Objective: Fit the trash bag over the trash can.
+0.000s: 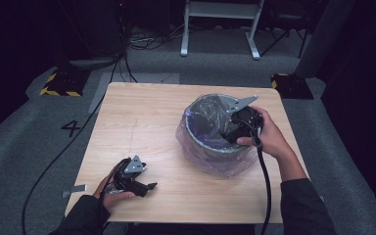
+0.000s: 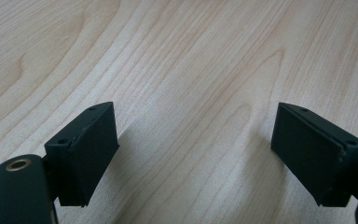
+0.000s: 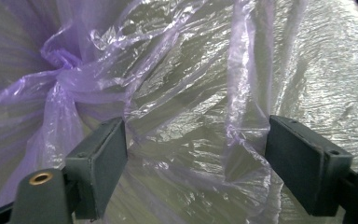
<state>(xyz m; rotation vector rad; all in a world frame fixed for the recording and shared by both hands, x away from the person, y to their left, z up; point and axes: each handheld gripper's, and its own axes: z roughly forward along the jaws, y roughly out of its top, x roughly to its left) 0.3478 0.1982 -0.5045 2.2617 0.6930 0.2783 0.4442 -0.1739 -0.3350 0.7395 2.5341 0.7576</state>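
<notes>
Pale wood grain runs across the square table (image 1: 142,117), which stands on grey carpet with black drapes around it. At the table's near left corner the person's left hand (image 1: 111,195) rests on the board and holds the left gripper (image 1: 147,187), which lies low over the wood with its grey three-cornered plate on top and its cable trailing off the near edge. In the left gripper view its two black pads (image 2: 86,149) stand wide apart with bare tabletop between them, so the tool is released and grips nothing.

Right of centre sits a round metal bin (image 1: 210,147) lined with a thin purple plastic bag (image 1: 193,134); the bag's edge is folded over the rim and hangs down the outside wall, bunching on the table around the base. The bin stands well apart from the left gripper.

Farther right, the right hand (image 1: 269,137) reaches in from the near right and holds the right gripper (image 1: 227,134) over the bin's right rim, its nose tilted down into the opening. In the right gripper view its pads (image 3: 102,163) stand spread, with the crinkled liner (image 3: 182,93) spanning the space behind and between them; a purple fold (image 3: 242,98) hangs beside the right-hand pad. The pads do not press on the film, so this tool is also released.
</notes>
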